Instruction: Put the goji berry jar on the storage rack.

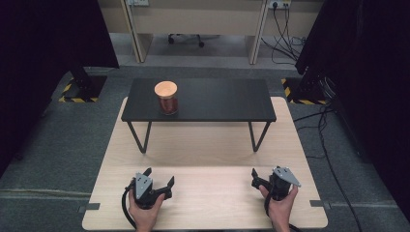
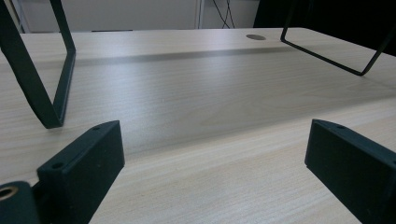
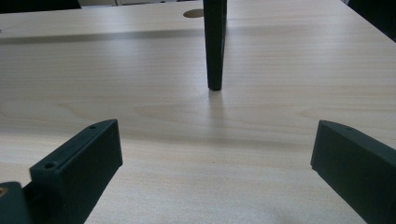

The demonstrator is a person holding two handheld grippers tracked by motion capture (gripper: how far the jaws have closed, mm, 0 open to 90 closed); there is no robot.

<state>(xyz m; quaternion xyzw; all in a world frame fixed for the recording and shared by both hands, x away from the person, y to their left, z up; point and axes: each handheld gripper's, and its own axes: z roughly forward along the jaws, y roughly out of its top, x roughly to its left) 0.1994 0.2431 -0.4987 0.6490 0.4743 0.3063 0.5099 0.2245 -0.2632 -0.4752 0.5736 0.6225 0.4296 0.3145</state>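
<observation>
1. High view: a light wooden table [image 1: 203, 145] carried a low black shelf [image 1: 217, 99] standing on thin black metal legs across its far half.
2. A glass jar [image 1: 167, 98] with a round wooden lid [image 1: 166, 89] and dark reddish contents stood upright on the shelf, toward its left end and well apart from both grippers.
3. The left gripper [image 1: 158, 178] rested near the table's front edge, left of centre, held in the person's left hand [image 1: 145, 212]; its jaws were spread wide with nothing between them.
4. The right gripper [image 1: 255, 178] sat near the front edge on the right side, held in the right hand [image 1: 280, 205], with a grey three-cornered plate [image 1: 286, 175] on top.
5. In the left gripper view, the two black jaws stood far apart over bare wood, with the shelf's left leg [image 2: 51, 79] ahead on the left and another leg [image 2: 336, 51] farther off at the right.
6. In the right gripper view, the jaws were likewise wide apart and held nothing; one shelf leg [image 3: 215, 46] stood upright on the table straight ahead between them.
7. A round hole [image 3: 193, 13] showed in the table top beyond that leg.
</observation>
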